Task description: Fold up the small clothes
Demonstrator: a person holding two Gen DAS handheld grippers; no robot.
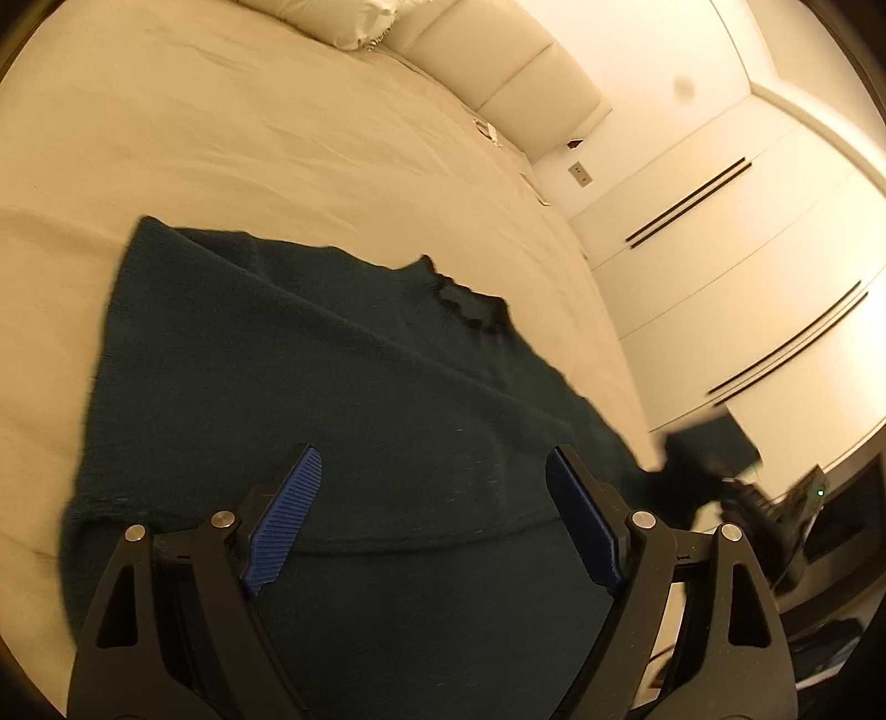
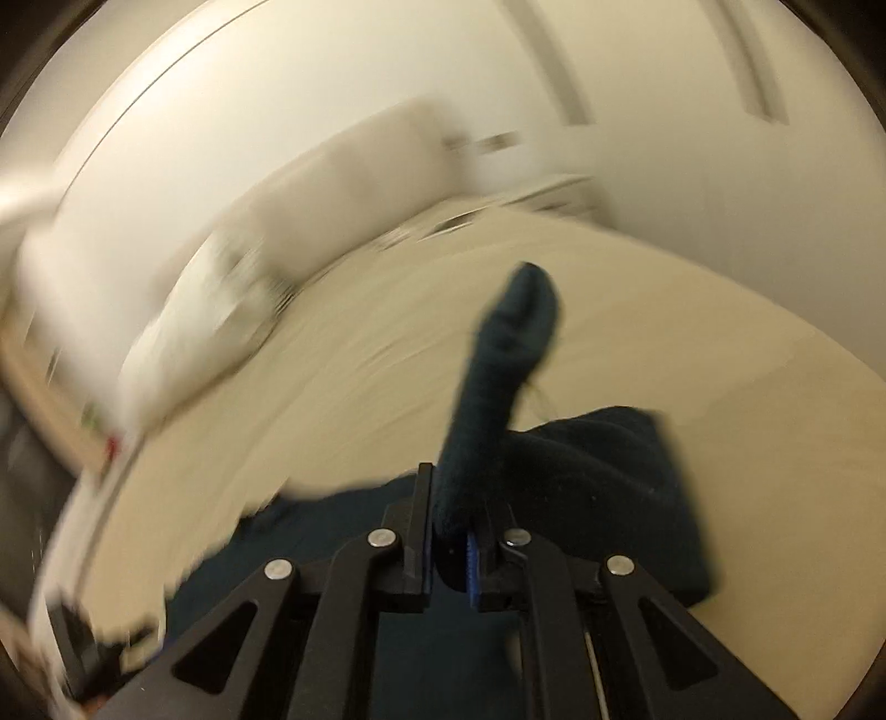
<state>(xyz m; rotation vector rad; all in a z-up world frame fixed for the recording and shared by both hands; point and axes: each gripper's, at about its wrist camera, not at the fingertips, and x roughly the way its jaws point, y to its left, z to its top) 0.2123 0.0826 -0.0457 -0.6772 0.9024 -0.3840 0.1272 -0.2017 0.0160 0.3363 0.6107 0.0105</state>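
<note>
The bed (image 1: 277,138) fills most of both views, its cream sheet serving as the folding ground, with pillows (image 1: 354,16) and a padded headboard (image 1: 498,72) far ahead of the left claw and white wardrobe doors (image 1: 720,249) off to its right.

Spread across the sheet directly under and ahead of the left claw (image 1: 432,487) lies the dark green knitted top (image 1: 332,387), mostly flat, its ribbed neckline (image 1: 470,304) pointing away. Laid out like this, it looks ready for its sides to be brought in toward the middle.

The left claw hangs above the cloth with its blue pads (image 1: 288,509) spread wide and nothing between them, probably waiting to take the near hem or edge.

The right claw (image 2: 451,531) is pinched nearly closed on a narrow strip of the same garment, likely a sleeve (image 2: 498,376), which rises from between the pads and stands up ahead of it. The rest of the top bunches just below and to the right. That view is smeared, so the lift seems aimed at carrying the sleeve over the body.
</note>
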